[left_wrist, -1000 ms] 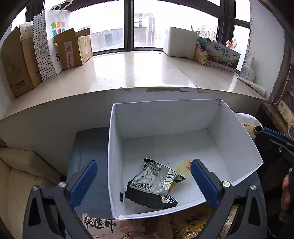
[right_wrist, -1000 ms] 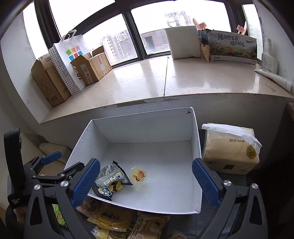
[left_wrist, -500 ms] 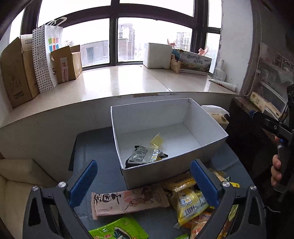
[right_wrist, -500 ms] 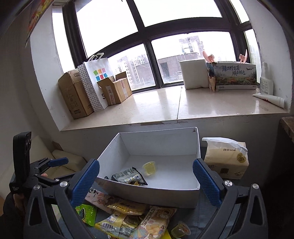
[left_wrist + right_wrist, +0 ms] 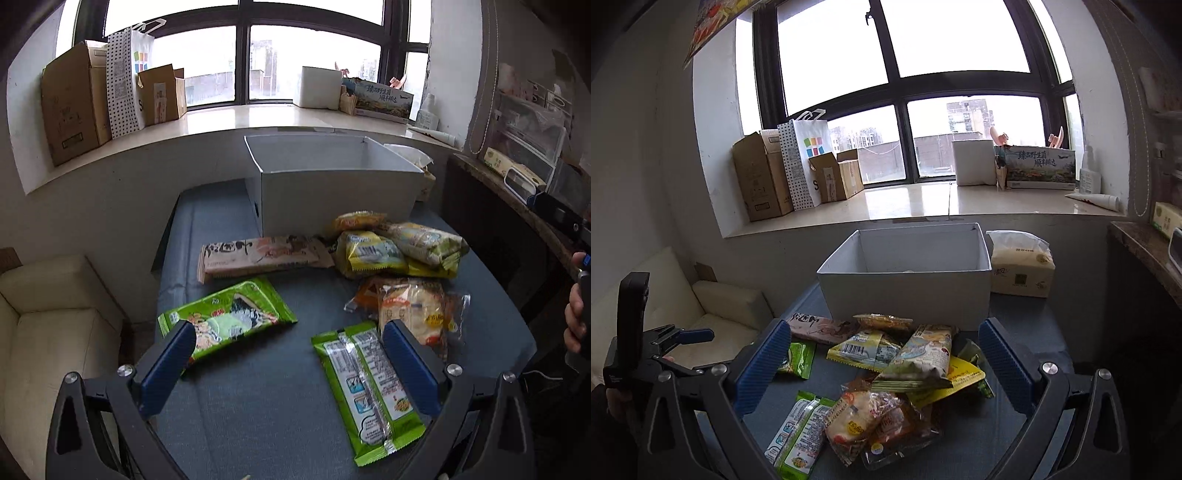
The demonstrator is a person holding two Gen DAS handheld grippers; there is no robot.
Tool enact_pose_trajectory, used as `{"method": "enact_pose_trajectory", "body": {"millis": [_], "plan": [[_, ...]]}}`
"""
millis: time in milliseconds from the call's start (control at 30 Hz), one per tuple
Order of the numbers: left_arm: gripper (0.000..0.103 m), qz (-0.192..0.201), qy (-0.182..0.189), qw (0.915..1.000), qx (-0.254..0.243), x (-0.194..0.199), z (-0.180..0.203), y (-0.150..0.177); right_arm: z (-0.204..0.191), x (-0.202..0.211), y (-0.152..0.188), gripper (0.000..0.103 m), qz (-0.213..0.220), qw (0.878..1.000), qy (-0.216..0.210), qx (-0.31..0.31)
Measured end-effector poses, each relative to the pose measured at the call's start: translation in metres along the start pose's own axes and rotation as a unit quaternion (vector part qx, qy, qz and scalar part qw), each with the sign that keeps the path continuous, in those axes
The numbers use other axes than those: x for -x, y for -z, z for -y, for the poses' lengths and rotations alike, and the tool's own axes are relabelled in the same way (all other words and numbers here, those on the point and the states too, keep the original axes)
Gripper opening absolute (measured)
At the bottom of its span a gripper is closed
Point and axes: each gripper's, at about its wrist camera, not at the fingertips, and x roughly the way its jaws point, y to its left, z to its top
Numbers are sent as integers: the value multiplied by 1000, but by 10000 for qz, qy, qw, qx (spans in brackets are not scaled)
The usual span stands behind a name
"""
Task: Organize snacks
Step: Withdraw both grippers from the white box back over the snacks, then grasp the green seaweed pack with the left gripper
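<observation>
Now, step: between picks, choosing the next packet.
Left jaws: spread wide, empty, above the surface.
Right jaws: also wide apart, holding nothing.
Snacks: loose heap just before the white box; green packet lay nearest my left.
Next: lower, straddle one packet, close.
Change: a second earlier I hovered over the box; since then I had pulled back.

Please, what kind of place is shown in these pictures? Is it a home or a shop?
Most likely a home, perhaps a living room. A cream sofa stands beside the low table, cardboard boxes and a shopping bag sit on a wide window sill, and a tissue pack lies by the white box.
</observation>
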Motion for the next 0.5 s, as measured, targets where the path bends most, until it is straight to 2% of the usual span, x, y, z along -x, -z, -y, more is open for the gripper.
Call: {"method": "enact_pose_trajectory", "body": {"millis": [67,200,300,500], "plan": [[103,-70,52,9998,-196,-2,-4,12,-1,5,10,103,-64,9999,-83,-91],[103,-246,-15,9956,-903,-14,-14,19,-1,3,20,103,-230,9992,-252,-226],[103,-541,-83,9911,-1216,-35,-32,9,1,-2,21,103,-380,9985,-281,-284],[103,-1140,126,9759,-1857,-85,-56,-10,-10,2,24,103,-400,9989,-249,-77]]}}
